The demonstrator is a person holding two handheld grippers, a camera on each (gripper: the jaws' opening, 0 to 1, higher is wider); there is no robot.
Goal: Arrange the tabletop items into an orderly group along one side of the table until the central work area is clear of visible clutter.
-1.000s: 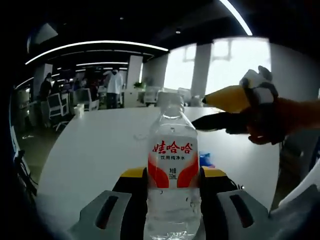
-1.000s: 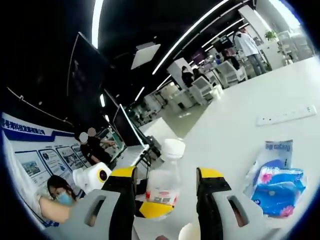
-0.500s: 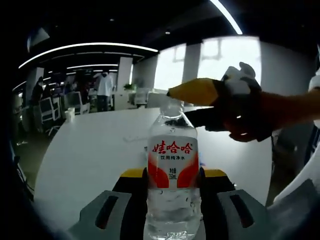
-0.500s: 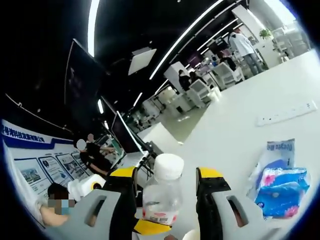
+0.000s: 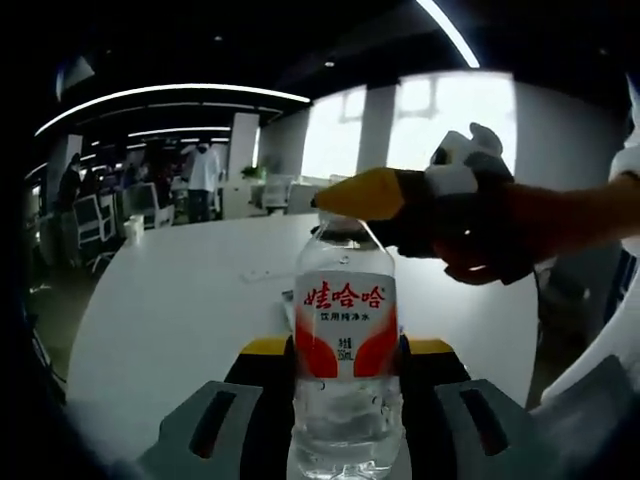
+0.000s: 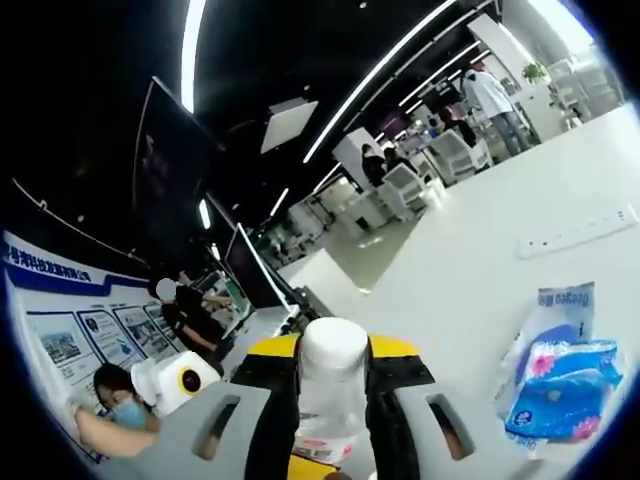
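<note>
A clear water bottle (image 5: 345,340) with a red and white label stands upright between the jaws of my left gripper (image 5: 346,347), which is shut on its body. My right gripper (image 5: 345,215) reaches in from the right with a yellow-tipped jaw over the bottle's top. In the right gripper view the white cap (image 6: 334,345) sits squeezed between the two jaws of my right gripper (image 6: 335,352), shut on it. The bottle's neck (image 6: 328,405) shows just below the cap.
A long white table (image 5: 170,310) stretches away, with a white power strip (image 6: 580,230) lying on it. Blue tissue packs (image 6: 560,385) lie to the right in the right gripper view. Office chairs and people stand far behind.
My right gripper has moved in over the bottle's top, and its jaws have closed from open onto the cap. The left gripper keeps its hold on the bottle.
</note>
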